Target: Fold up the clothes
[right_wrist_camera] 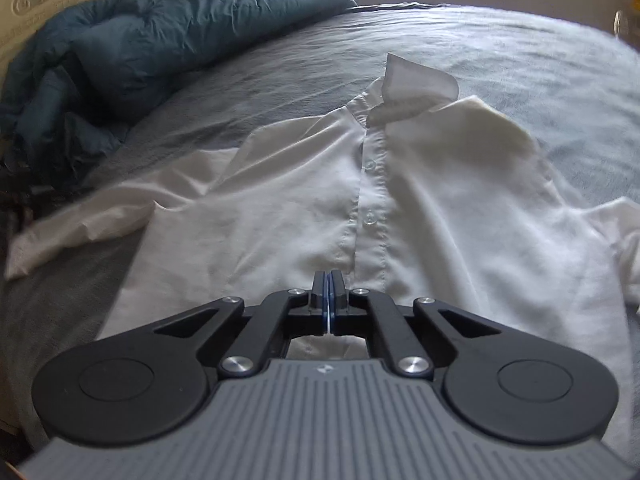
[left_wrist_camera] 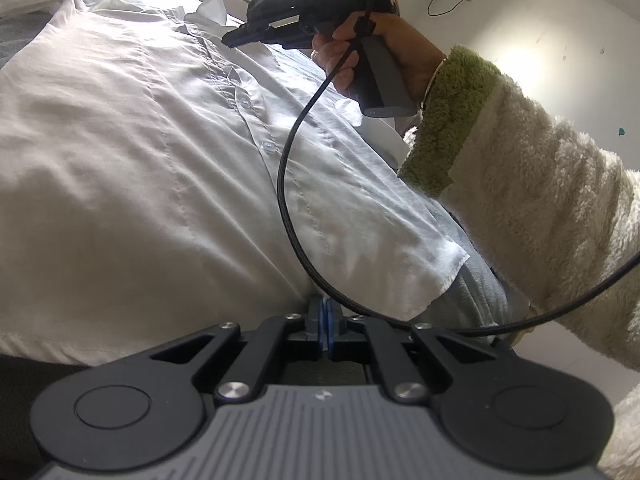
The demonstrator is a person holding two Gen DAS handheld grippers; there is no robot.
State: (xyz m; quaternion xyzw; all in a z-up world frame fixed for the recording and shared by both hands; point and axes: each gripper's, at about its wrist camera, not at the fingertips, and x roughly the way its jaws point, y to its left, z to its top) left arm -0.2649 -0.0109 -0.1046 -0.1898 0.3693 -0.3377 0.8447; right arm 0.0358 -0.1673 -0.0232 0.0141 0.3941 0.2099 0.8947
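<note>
A white button-up shirt (right_wrist_camera: 420, 208) is laid flat, front up, on the grey bedsheet (right_wrist_camera: 500, 40). Left gripper (left_wrist_camera: 325, 312) is clamped on its near hem; right gripper (right_wrist_camera: 329, 300) likewise pinches fabric beside the placket.

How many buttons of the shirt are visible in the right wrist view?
2: upper button below the collar, lower button further down the placket. More may be hidden behind the right gripper.

L tongs (left_wrist_camera: 324, 320) pinched tight, pads together. R tongs (right_wrist_camera: 329, 304) same, jaws closed. R hand (left_wrist_camera: 384, 52) wraps the pistol grip, raised, fleecy sleeve (left_wrist_camera: 540, 200) on forearm.
</note>
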